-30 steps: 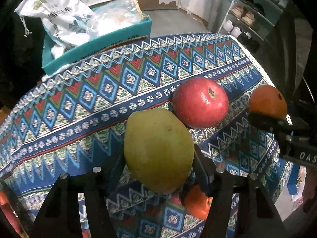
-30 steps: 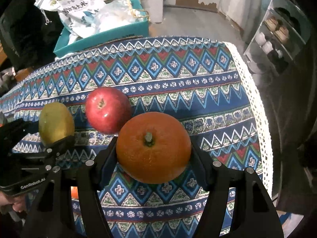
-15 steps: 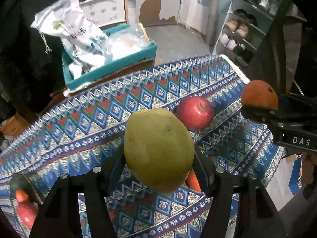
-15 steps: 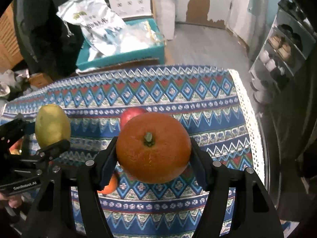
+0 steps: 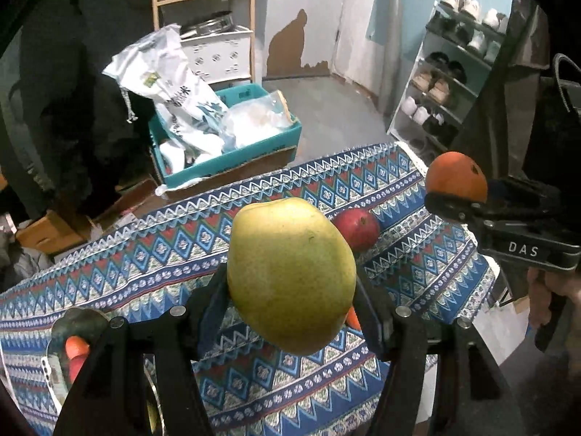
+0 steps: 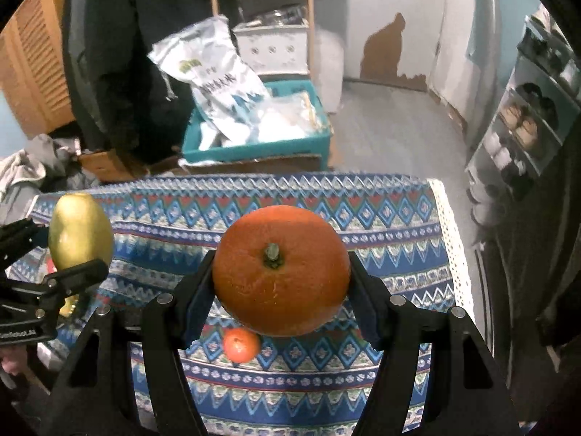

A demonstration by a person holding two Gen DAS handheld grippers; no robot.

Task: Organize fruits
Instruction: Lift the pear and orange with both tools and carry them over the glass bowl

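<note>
My left gripper (image 5: 292, 290) is shut on a yellow-green pear (image 5: 290, 272) and holds it high above the patterned tablecloth (image 5: 163, 254). My right gripper (image 6: 281, 287) is shut on a large orange (image 6: 281, 270), also held well above the cloth. In the left wrist view the orange (image 5: 455, 178) shows at the right in the other gripper; in the right wrist view the pear (image 6: 80, 232) shows at the left. A red apple (image 5: 357, 227) lies on the cloth behind the pear. A small tangerine (image 6: 241, 343) lies on the cloth below the orange.
A dark bowl (image 5: 78, 321) holding red-orange fruit sits at the cloth's left edge. Beyond the table stand a teal crate (image 5: 232, 160) with plastic bags, a wooden shelf (image 5: 203, 0) and a shoe rack (image 5: 446, 83). The cloth's lace edge (image 6: 454, 239) marks the table's right side.
Both grippers have risen well above the table with their fruit. The apple and cloth look smaller and farther; the bowl and tangerine have come into view.
</note>
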